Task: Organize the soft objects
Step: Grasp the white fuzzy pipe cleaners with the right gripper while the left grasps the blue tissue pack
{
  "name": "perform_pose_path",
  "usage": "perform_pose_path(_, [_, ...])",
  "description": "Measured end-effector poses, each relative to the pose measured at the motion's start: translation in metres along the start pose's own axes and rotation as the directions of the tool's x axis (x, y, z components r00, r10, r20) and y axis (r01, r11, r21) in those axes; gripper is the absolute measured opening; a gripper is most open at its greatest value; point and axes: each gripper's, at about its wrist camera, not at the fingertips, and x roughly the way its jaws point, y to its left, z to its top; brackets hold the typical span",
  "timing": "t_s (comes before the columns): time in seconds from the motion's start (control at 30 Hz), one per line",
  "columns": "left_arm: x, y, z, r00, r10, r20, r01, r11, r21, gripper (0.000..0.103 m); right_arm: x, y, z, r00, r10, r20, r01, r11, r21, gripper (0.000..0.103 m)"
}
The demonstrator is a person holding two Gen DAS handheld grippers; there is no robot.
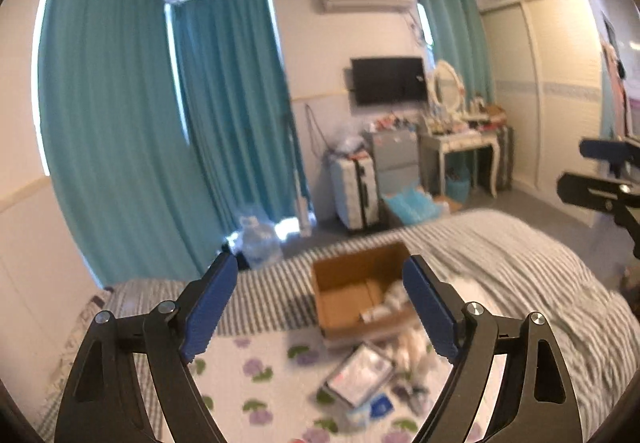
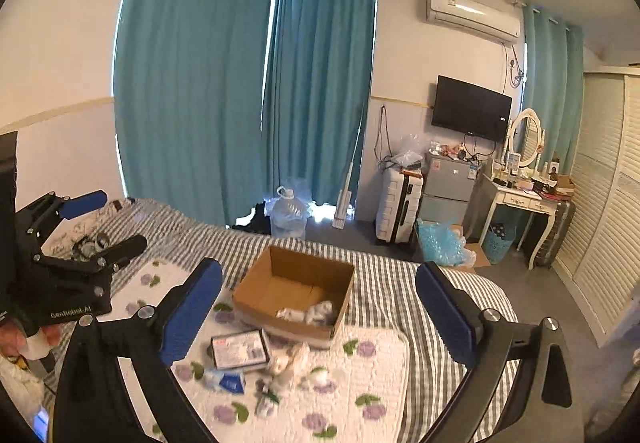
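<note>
Left black two-finger gripper with blue pads [image 1: 320,299] held above the bed, fingers spread wide, nothing between them. Right black two-finger gripper with blue pads [image 2: 318,307] likewise splayed apart and empty, raised over the bed. Open brown cardboard box [image 2: 294,293] sat on the grey-and-white striped bedcover [image 2: 400,275], at the far edge of the white quilted pad with purple flowers [image 2: 376,367]. Inside the box, against its right wall, a few small white soft packets [image 2: 308,313]. Just in front of the box on the flowered pad: flat rectangular dark-framed pack with a white label [image 2: 240,349], touching or nearly touching a loose heap of white soft items [image 2: 290,361]; small blue-and-white sachet [image 2: 228,381] near the pack's front-left corner. Exact kinds of soft items too blurred to tell. Left gripper also seen from the right wrist view at the left edge of the bed, well apart from the box. Beyond the bed's far edge: clear plastic water jug [image 2: 289,213] on the floor, teal curtains [image 2: 200,83] behind it.
</note>
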Motion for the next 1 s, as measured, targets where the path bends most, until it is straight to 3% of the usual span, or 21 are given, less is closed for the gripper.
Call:
perform_pose_path(0.13, [-0.005,-0.006,-0.036,0.998,0.012,-0.06,-0.014,0.999,-0.036,0.086,-0.007,0.014,-0.033,0.999,-0.022,-0.043,0.02,0.999,-0.034,0.098])
perform_pose_path(0.2, [0.004,-0.009,-0.057,0.993,-0.017,-0.119,0.014,1.0,-0.026,0.086,0.001,0.021,-0.056,0.996,-0.053,-0.074,0.049,0.997,-0.052,0.098])
perform_pose_path(0.3, [0.003,-0.018,-0.087,0.994,0.011,-0.106,-0.013,1.0,-0.021,0.086,0.021,0.029,-0.09,0.99,-0.068,-0.122,0.06,0.996,-0.065,0.098])
perform_pose_path(0.47, [0.037,-0.026,-0.142,0.98,-0.038,-0.195,0.029,0.999,-0.046,0.086,0.072,0.033,-0.138,0.981,-0.012,-0.191,0.017,1.0,0.026,0.098])
perform_pose_path(0.63, [0.074,-0.024,-0.192,0.968,-0.052,-0.247,0.026,0.994,-0.105,0.086,0.135,0.037,-0.181,0.958,0.036,-0.285,-0.009,0.995,0.096,0.098])
perform_pose_path(0.73, [0.1,-0.023,-0.211,0.963,0.01,-0.271,-0.035,0.996,-0.087,0.086,0.173,0.037,-0.211,0.938,0.058,-0.341,-0.016,0.992,0.125,0.097])
perform_pose_path(0.8, [0.117,-0.025,-0.223,0.951,-0.006,-0.31,-0.024,0.995,-0.094,0.086,0.196,0.033,-0.232,0.93,0.062,-0.361,-0.008,0.989,0.15,0.096])
perform_pose_path(0.9, [0.136,-0.028,-0.242,0.94,-0.033,-0.341,-0.005,0.994,-0.111,0.086,0.229,0.028,-0.261,0.901,0.096,-0.422,-0.024,0.985,0.174,0.082])
perform_pose_path(1.0, [0.153,-0.03,-0.259,0.924,-0.067,-0.375,0.016,0.99,-0.137,0.086,0.25,0.028,-0.279,0.882,0.157,-0.444,-0.065,0.974,0.216,0.081])
